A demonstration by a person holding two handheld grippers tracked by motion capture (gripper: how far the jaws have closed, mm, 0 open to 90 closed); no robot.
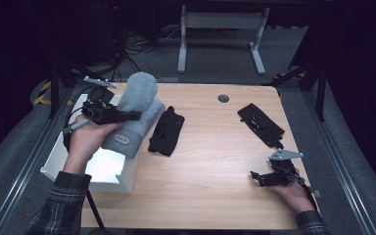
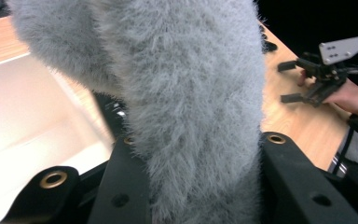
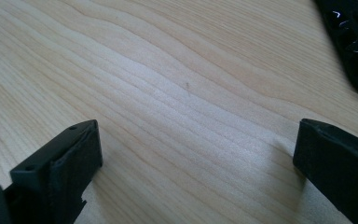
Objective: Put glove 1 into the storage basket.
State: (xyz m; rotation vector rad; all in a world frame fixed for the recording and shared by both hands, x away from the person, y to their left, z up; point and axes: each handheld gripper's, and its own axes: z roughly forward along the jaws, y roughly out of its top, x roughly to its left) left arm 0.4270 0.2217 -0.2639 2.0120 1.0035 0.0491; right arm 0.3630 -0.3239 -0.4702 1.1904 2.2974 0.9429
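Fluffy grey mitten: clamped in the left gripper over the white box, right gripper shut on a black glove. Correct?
Not quite. The right gripper is open with bare wooden table between its jaws, per the right gripper view. The left gripper does clamp the fluffy grey mitten over the white box.

A light wooden table (image 1: 210, 166) fills the middle of the high view, its grain running left to right. A small dark round grommet (image 1: 223, 98) sits near the far edge, upper centre of the frame. Left of centre a black glove (image 1: 166, 131) lies flat on the wood. Another black glove (image 1: 261, 125) lies toward the upper right, well apart from the first. At the lower left a white box (image 1: 105, 169) stands on the table's left edge, open side up. The centre and near edge are bare wood.
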